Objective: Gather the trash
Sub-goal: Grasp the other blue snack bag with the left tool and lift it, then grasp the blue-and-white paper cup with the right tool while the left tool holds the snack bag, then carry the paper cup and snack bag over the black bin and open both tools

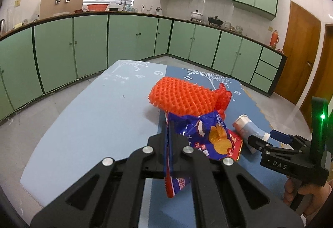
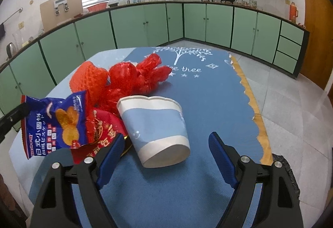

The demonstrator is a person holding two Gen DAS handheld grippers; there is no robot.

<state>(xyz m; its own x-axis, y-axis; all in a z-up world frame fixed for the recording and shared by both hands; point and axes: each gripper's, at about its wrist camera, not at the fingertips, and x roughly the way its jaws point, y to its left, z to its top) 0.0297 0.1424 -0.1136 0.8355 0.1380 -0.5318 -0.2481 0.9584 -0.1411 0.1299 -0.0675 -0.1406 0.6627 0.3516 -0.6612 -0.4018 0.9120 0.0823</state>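
Note:
My left gripper (image 1: 169, 132) is shut on a blue and red snack bag (image 1: 210, 136) and holds it just above the table; the bag also shows in the right wrist view (image 2: 60, 122). A blue and white paper cup (image 2: 156, 130) lies on its side between the open fingers of my right gripper (image 2: 166, 151), not gripped; it also shows in the left wrist view (image 1: 247, 130), with the right gripper (image 1: 268, 138) at it. An orange foam net (image 1: 183, 97) and crumpled red plastic (image 2: 137, 78) lie behind the bag.
The trash lies on a blue table mat (image 2: 208, 90) with a white tree print, over a pale blue table (image 1: 93, 120). The mat's torn right edge (image 2: 251, 107) borders the tiled floor. Green cabinets (image 1: 129, 38) line the far walls.

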